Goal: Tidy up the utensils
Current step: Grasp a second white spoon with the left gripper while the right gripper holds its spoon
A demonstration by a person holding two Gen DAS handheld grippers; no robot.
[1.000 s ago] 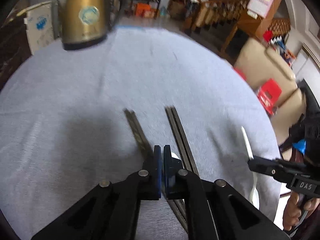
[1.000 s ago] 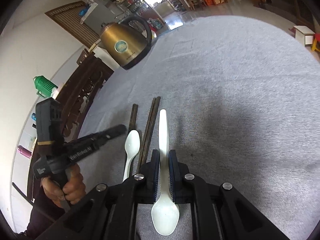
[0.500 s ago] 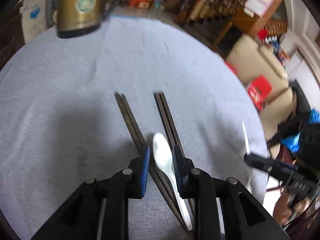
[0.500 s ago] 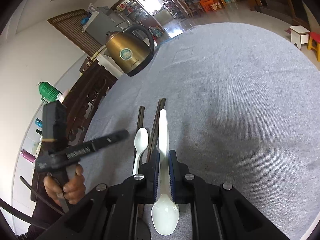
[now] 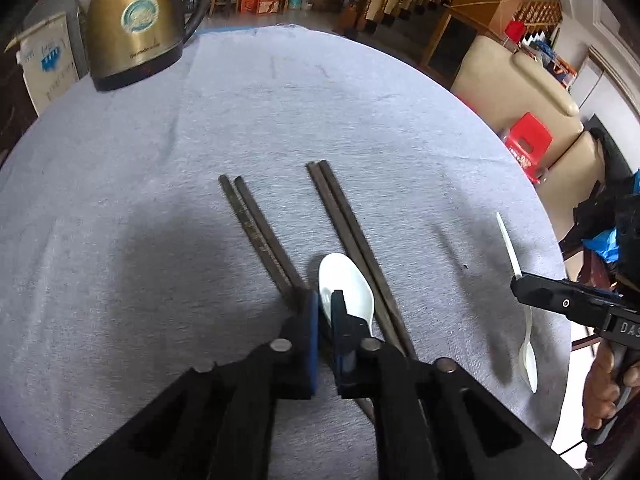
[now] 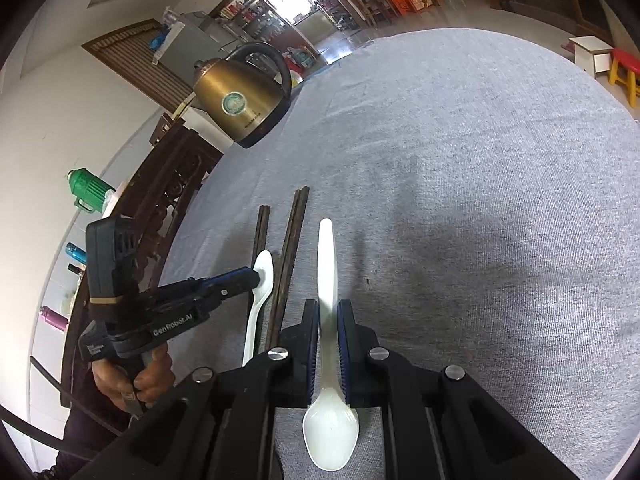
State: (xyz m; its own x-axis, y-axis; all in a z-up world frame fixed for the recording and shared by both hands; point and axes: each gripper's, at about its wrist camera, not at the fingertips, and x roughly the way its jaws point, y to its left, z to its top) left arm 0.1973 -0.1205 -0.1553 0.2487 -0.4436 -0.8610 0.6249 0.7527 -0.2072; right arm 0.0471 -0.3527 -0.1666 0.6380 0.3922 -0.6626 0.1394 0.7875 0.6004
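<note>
Left to right: gold kettle far back, then two chopstick pairs on the grey cloth, left pair and right pair, roughly parallel, looks done. Your left gripper sits over the small white spoon between them, jaws nearly together, can't tell if they pinch the bowl. Your right gripper is clamped on the second white spoon, not yet laid down right of the chopsticks. Near ends of the chopsticks are hidden by the gripper.
</note>
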